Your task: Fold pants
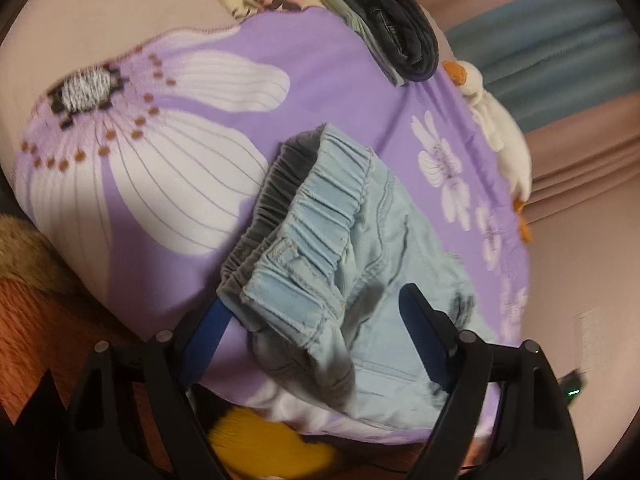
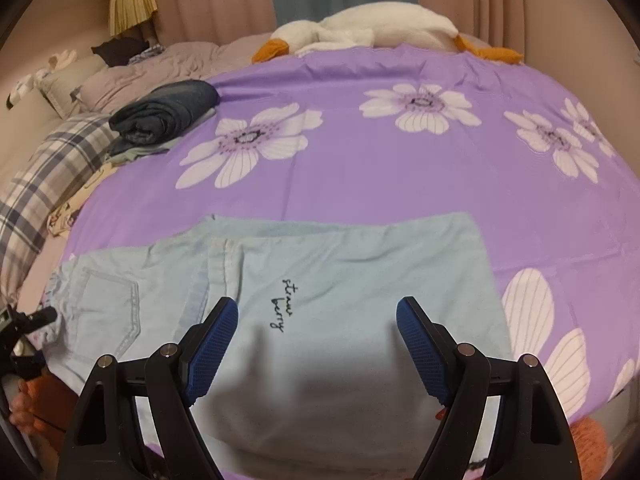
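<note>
In the left wrist view, the light-blue pants (image 1: 344, 240) lie bunched at lower centre on the purple flowered bedspread (image 1: 320, 80), elastic waistband raised between the spread fingers of the left hand-held gripper (image 1: 312, 312), which grips nothing. Only the right wrist view shows the legs lying flat with "strawberry" lettering, beneath the right hand-held gripper (image 2: 316, 312), also open. A white plush goose (image 2: 372, 28) lies at top centre there.

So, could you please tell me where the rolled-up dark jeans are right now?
In the right wrist view, the dark jeans sit at the far left edge of the purple floral bedspread, on some folded clothes beside the plaid pillow, well away from the light blue pants.
</note>
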